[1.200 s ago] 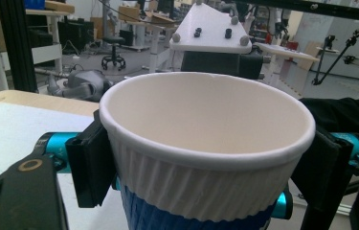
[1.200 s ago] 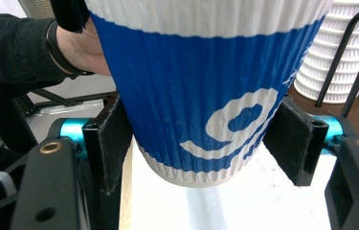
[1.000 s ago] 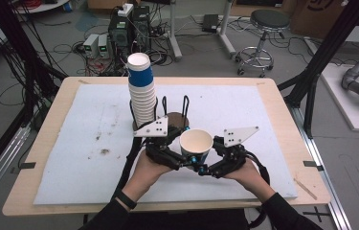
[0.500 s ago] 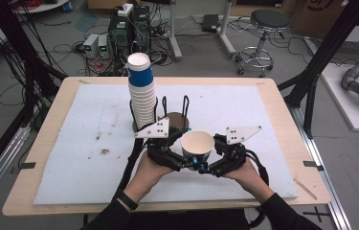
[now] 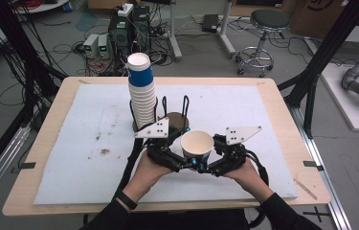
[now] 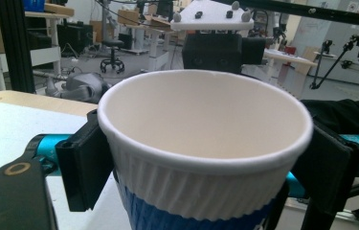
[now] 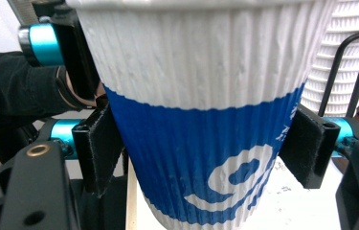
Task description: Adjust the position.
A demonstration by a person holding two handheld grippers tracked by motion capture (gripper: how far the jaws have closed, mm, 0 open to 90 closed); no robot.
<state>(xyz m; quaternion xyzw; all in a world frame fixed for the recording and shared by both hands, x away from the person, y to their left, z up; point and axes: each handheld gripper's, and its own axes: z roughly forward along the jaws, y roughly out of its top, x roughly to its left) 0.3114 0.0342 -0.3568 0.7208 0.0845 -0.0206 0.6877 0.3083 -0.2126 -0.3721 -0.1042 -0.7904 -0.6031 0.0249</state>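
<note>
cup (image 5: pixel 197 145): paper, white ribbed top, blue lower band with white print, upright, mouth open; centre of high view, slightly below middle, held off the desk between both claws
cup, left claw view (image 6: pixel 206 148): centre frame, rim and white inside visible, black pads at both sides just under the rim
cup, right claw view (image 7: pixel 201 110): centre frame, blue band between two black pads, one lower left, one right of centre
left claw (image 5: pixel 174 155): left of cup in high view, jaws just opened wider, cup sits between them; pads close against the ribbed wall in own view, cannot tell if pressing
right claw (image 5: pixel 215 160): right of cup in high view, jaws just closed in, pads against the blue band on both sides, clamped on cup
left hand (image 5: pixel 148 172): lower centre-left of high view, wrapped around left claw body
right hand (image 5: pixel 246 172): lower centre-right, wrapped around right claw body
cup stack (image 5: pixel 141 93): tall column of the same cups, upper centre-left of high view, standing in black wire holder (image 5: pixel 174 108) just behind the claws
desk (image 5: pixel 282 103): wooden top with white mat (image 5: pixel 72 139), dark specks on the mat at centre left
stool (image 5: pixel 265 21): floor, upper right of high view
</note>
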